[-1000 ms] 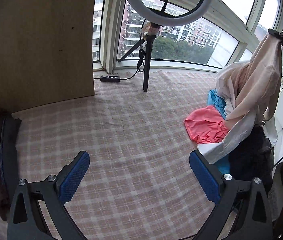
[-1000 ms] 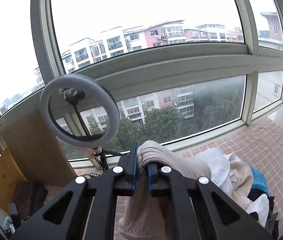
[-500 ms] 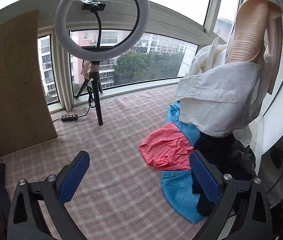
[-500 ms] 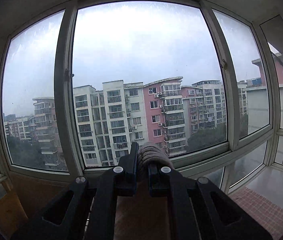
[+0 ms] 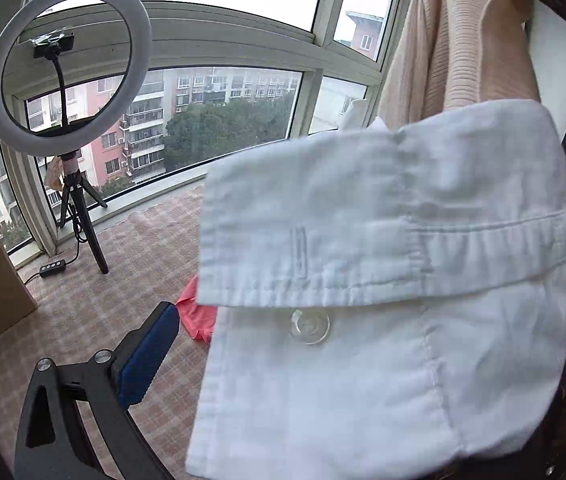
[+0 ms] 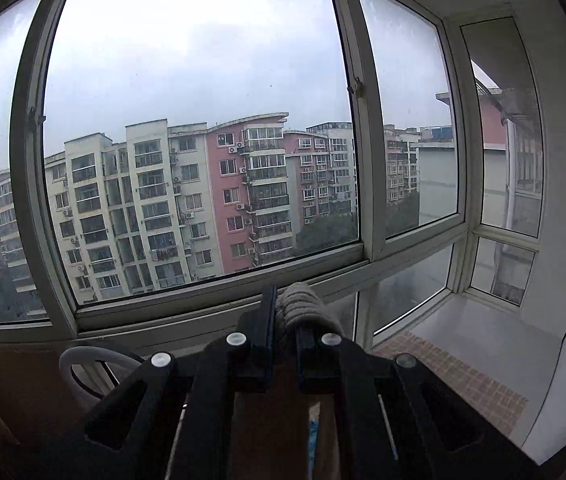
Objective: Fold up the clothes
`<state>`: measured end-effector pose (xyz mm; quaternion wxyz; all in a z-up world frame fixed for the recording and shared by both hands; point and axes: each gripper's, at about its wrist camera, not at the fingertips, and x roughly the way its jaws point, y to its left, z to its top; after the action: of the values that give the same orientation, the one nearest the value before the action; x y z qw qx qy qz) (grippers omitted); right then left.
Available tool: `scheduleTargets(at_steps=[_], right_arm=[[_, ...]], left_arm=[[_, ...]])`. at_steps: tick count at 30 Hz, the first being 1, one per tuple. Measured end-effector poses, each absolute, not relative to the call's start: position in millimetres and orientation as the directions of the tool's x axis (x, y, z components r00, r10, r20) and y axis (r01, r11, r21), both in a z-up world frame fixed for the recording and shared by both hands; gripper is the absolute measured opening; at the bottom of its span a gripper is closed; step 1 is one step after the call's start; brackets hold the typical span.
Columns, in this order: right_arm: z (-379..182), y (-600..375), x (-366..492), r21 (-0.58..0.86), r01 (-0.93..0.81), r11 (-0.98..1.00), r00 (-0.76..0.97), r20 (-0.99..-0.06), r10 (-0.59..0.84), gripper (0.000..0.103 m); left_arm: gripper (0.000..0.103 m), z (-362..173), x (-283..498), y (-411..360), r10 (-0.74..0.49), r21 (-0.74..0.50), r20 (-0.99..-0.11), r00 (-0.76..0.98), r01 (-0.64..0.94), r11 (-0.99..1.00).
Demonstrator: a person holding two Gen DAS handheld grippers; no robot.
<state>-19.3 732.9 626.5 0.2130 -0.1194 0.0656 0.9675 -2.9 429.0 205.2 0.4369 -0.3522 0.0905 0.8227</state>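
Your right tool [image 6: 283,312] is clamped on a ribbed beige knit [image 6: 301,306] at 6 o'clock. Left tool [image 5: 151,356]: one blue pad visible, state indeterminate. Smooth white buttoned shirt [image 5: 383,280] fills 3 o'clock.

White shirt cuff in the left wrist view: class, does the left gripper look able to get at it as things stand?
Probably yes. The white shirt cuff hangs right in front of the left gripper, with nothing between them. One blue pad shows beside the cloth; the other finger is hidden behind the cuff, so the gripper seems open around it.

Dull window [image 6: 199,120] daylight; fisheye bends edges.
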Motion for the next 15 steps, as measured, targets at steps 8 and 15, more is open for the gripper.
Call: scheduleTargets(at_steps=[8,15], right_arm=[[575,776,6,0.139,-0.43,-0.892,-0.883,-0.272,0.383,0.007],[367,853,2,0.065,-0.622,-0.78,-0.612,-0.662,0.433,0.007]], left_arm=[[0.1,181,-3,414,0.606,-0.134,-0.7,-0.378,-0.764,-0.631],[0.1,147,-31,440,0.604,-0.257,-0.755,-0.256,-0.732,-0.631]])
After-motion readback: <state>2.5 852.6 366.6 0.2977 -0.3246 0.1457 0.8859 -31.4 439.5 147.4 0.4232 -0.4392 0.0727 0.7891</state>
